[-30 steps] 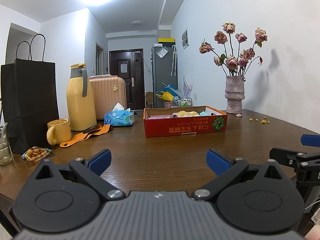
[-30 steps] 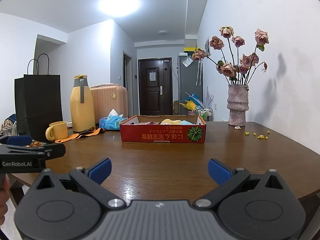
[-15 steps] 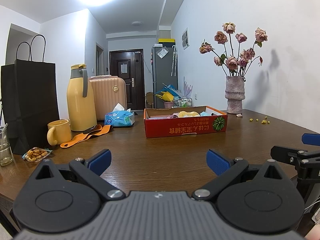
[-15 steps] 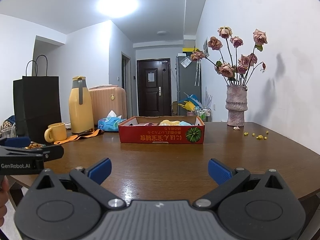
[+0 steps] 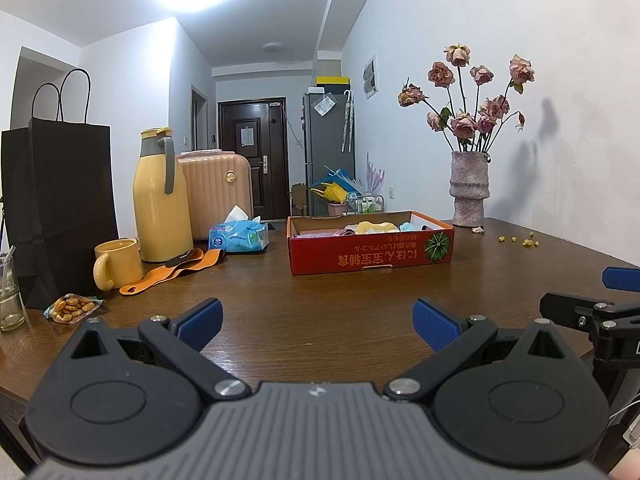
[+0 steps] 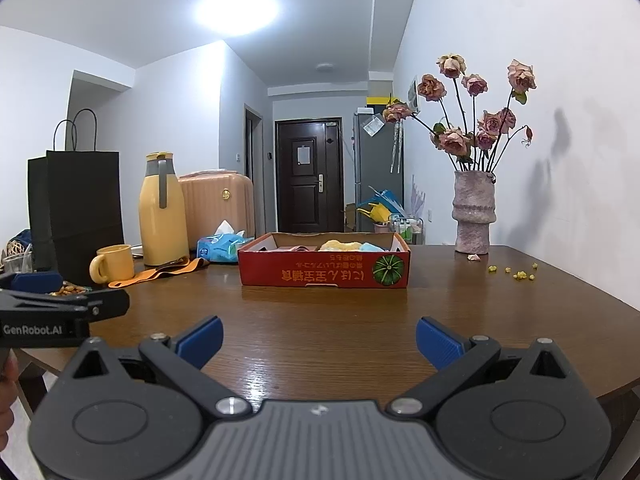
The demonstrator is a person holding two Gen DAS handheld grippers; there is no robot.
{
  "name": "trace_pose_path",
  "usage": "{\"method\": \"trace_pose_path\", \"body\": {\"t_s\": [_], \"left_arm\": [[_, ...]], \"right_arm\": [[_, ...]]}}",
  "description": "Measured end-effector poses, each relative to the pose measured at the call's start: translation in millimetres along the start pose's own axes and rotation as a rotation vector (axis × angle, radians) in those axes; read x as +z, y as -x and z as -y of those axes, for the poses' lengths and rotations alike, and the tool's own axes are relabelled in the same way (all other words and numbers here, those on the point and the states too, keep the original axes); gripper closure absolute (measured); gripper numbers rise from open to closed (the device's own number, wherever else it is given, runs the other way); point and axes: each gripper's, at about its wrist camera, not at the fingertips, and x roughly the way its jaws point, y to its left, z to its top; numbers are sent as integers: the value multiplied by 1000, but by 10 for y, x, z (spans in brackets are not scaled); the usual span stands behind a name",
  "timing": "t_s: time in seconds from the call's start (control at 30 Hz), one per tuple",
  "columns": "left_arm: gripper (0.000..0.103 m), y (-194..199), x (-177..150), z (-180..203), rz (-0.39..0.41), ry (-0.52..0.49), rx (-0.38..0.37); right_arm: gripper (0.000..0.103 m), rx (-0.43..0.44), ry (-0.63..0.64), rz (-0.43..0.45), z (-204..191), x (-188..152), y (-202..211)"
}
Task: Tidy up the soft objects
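Note:
A red cardboard box (image 5: 370, 254) stands on the wooden table, also in the right wrist view (image 6: 324, 270). It holds soft items: a yellow cloth (image 5: 376, 227), a pale blue piece (image 5: 408, 227) and pink pieces (image 5: 320, 233). My left gripper (image 5: 318, 322) is open and empty, low over the near table edge, well short of the box. My right gripper (image 6: 320, 340) is open and empty, beside the left one. Each gripper shows at the edge of the other's view.
On the left stand a black paper bag (image 5: 56, 200), a yellow jug (image 5: 160, 200), a yellow mug (image 5: 116, 262), an orange strap (image 5: 172, 272), a tissue pack (image 5: 240, 236), a snack packet (image 5: 72, 307) and a glass (image 5: 9, 300). A vase of dried roses (image 5: 468, 188) stands back right.
The right wrist view has tilted up a little, so the box and table sit slightly lower in it. Both grippers stay open.

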Motion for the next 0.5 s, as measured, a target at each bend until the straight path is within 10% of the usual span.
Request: {"method": "trace_pose_path", "body": {"t_s": [0.5], "left_arm": [[0,21,0,11,10,2,-9]], "right_arm": [[0,-2,-3,-1,4,6,-2]]}}
